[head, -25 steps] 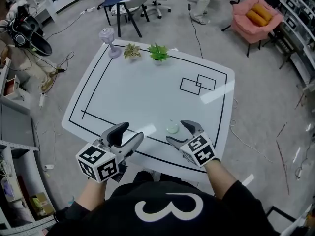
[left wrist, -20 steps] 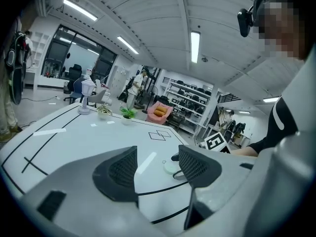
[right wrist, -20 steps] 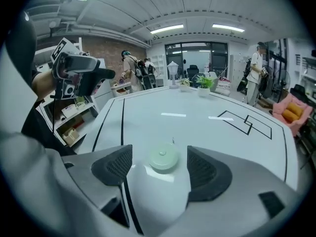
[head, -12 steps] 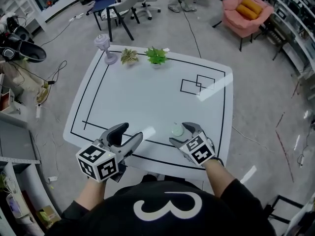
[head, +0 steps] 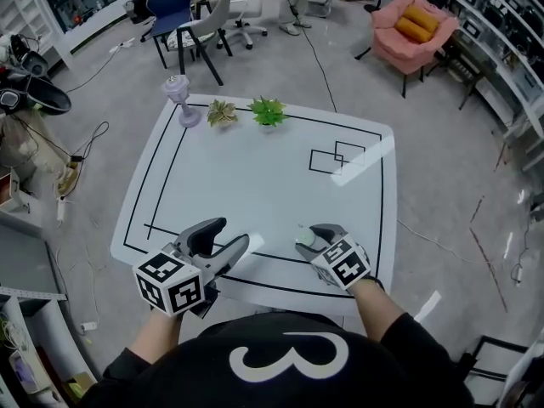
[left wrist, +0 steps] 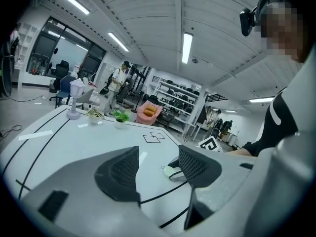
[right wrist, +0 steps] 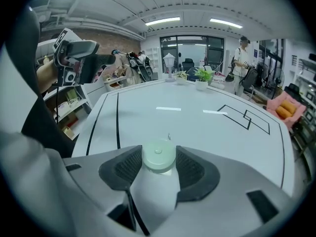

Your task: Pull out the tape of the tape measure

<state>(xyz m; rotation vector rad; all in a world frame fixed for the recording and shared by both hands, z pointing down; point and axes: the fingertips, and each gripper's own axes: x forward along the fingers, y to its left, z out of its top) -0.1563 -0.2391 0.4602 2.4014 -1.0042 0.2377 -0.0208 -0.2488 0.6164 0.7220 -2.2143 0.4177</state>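
Head view: looks steeply down on a big white tabletop with black border lines and grey floor all round it

Armchair: pink armchair with orange cushions, out past the far right corner, well apart from the tabletop

Chair: blue chair on the floor beyond the far left edge

Person: black shirt with a white 3 on it at the bottom of the picture, with one tool in each hand over the near edge

Left hand-held gripper: over the near-left part of the tabletop. The jaws stand apart with nothing between them, and the left gripper view shows only bare tabletop through the gap.

Right hand-held gripper: near-right and tipped downward. Its jaws have just been closing, and the pads now sit against the tape measure, one on each side.

Marked boxes: two overlapping black rectangles drawn toward the far right of the tabletop

Fan: small lavender desk fan at the far left corner

Plants: a pale-leaved potted plant and a bright green potted plant, side by side along the far edge, just right of the fan

Tape measure: small, round and pale green. It rests on the tabletop just inside the near black line, clamped between the right jaws. A tiny tab shows just behind it in the right gripper view.
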